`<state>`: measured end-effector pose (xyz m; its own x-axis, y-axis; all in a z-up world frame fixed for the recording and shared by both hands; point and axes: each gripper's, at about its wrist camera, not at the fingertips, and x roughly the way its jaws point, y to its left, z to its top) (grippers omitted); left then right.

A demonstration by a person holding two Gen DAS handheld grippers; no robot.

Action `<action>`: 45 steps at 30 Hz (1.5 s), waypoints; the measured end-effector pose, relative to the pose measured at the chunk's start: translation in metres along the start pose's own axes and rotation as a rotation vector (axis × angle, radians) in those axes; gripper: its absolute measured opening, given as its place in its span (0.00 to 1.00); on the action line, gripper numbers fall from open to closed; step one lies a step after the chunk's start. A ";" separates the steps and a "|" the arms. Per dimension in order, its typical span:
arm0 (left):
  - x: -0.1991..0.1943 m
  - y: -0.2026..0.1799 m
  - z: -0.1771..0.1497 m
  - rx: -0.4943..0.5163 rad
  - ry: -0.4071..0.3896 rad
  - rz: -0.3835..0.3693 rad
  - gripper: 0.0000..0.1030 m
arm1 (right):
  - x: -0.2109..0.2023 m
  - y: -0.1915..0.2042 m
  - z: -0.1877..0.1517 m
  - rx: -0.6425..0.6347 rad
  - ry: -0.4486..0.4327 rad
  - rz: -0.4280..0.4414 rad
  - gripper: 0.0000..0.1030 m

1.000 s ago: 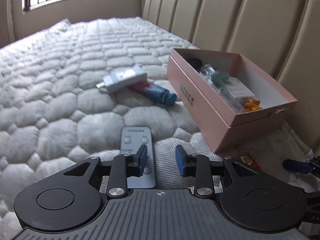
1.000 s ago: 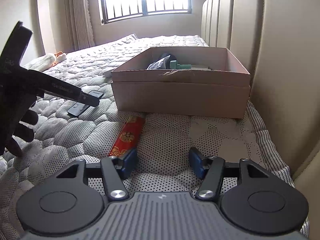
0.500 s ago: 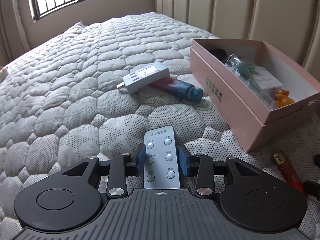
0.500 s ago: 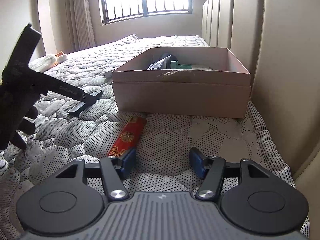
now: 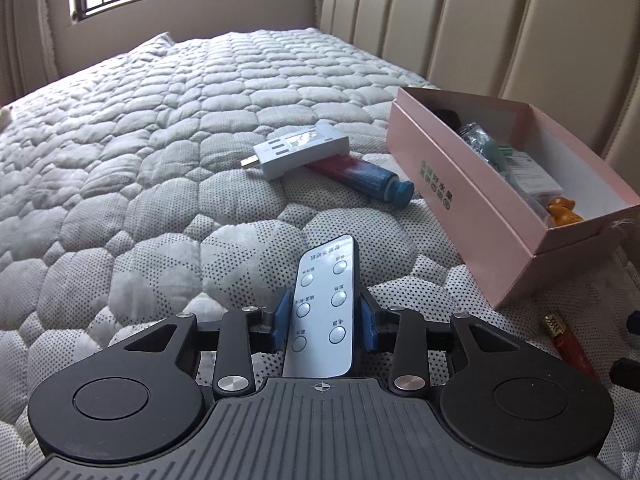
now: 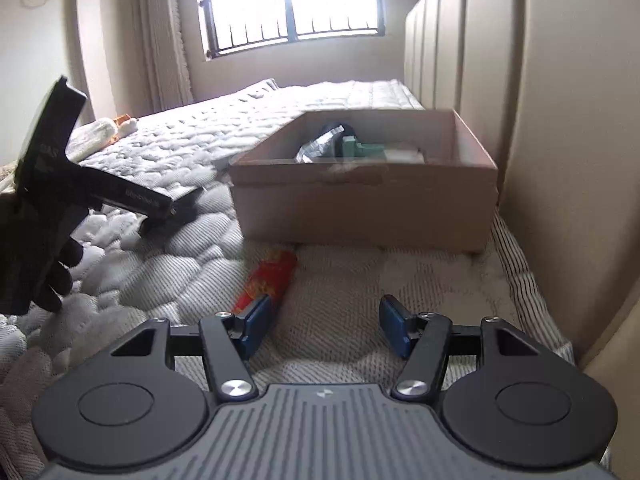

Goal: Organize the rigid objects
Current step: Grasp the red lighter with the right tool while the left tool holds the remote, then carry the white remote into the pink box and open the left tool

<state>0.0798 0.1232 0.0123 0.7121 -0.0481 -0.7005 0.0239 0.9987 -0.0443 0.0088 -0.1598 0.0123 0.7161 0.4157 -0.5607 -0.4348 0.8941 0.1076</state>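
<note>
My left gripper (image 5: 324, 322) is shut on a grey remote control (image 5: 326, 304) and holds it just above the quilted mattress. A pink open box (image 5: 472, 216) with several small items stands to the right against the headboard; it also shows in the right wrist view (image 6: 360, 216). A white USB device (image 5: 298, 150) lies on a red-and-blue tube (image 5: 360, 178) left of the box. My right gripper (image 6: 324, 328) is open and empty above the mattress, with a red lighter (image 6: 268, 278) by its left finger. The left gripper shows in the right wrist view (image 6: 160, 208).
The padded headboard (image 5: 500, 32) runs along the right side behind the box. The red lighter also shows in the left wrist view (image 5: 564, 340) near the box's end. A window (image 6: 292, 4) is at the far end. A soft toy (image 6: 104, 132) lies far left.
My left gripper closed on the remote and has lifted it off the mattress. My right gripper has moved slightly, and its view is blurred.
</note>
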 end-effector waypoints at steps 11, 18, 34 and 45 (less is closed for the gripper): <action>0.002 0.015 -0.005 0.001 0.025 -0.112 0.41 | 0.051 0.042 0.028 -0.034 0.138 0.036 0.50; 0.008 0.016 0.005 -0.021 0.082 -0.127 0.41 | 0.038 0.045 0.025 -0.051 0.156 0.065 0.22; -0.016 0.006 -0.012 0.007 -0.004 -0.130 0.40 | 0.031 0.053 0.024 -0.106 0.147 0.056 0.22; -0.114 -0.081 -0.058 0.208 -0.033 -0.276 0.40 | -0.060 0.045 0.015 -0.126 0.055 0.041 0.22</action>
<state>-0.0441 0.0469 0.0550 0.6807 -0.3201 -0.6589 0.3592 0.9298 -0.0805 -0.0453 -0.1423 0.0633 0.6670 0.4387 -0.6023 -0.5308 0.8470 0.0290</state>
